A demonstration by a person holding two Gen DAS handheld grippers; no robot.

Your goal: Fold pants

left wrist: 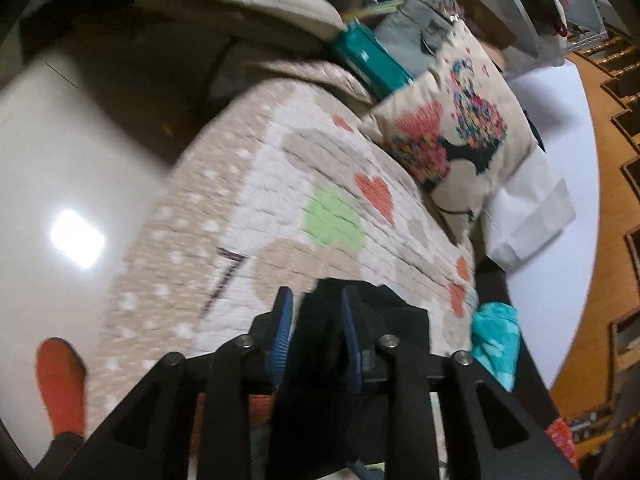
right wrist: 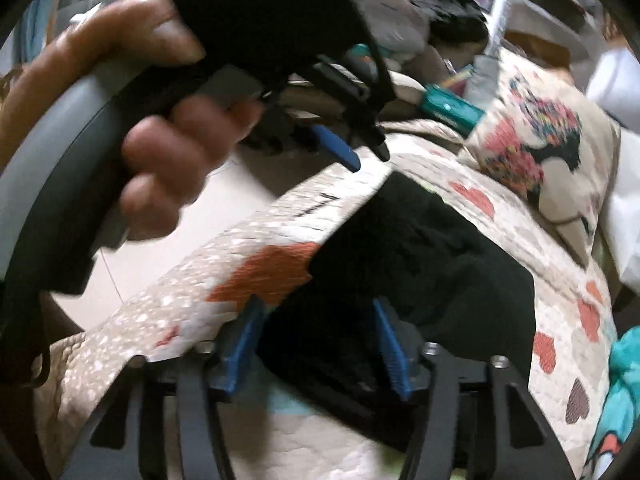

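Black pants [right wrist: 432, 248] lie on a quilted bed cover with hearts [right wrist: 256, 240]. My right gripper [right wrist: 316, 312] is open, its blue-padded fingers [right wrist: 388, 340] either side of the pants' near edge. My left gripper [left wrist: 316, 304] has black pants fabric [left wrist: 384, 312] between its blue pads [left wrist: 284, 320], which stand a little apart; whether it grips the cloth is unclear. In the right wrist view the left gripper [right wrist: 366, 160] is held by a hand [right wrist: 168, 160] above the pants' far corner.
A patterned cushion [left wrist: 452, 136] and white folded cloth [left wrist: 528, 208] lie at the bed's far right. A teal box [left wrist: 368, 60] and piled clutter sit behind. Teal fabric [left wrist: 496, 340] lies at the right edge. Glossy floor [left wrist: 60, 200] and an orange-socked foot [left wrist: 60, 384] are on the left.
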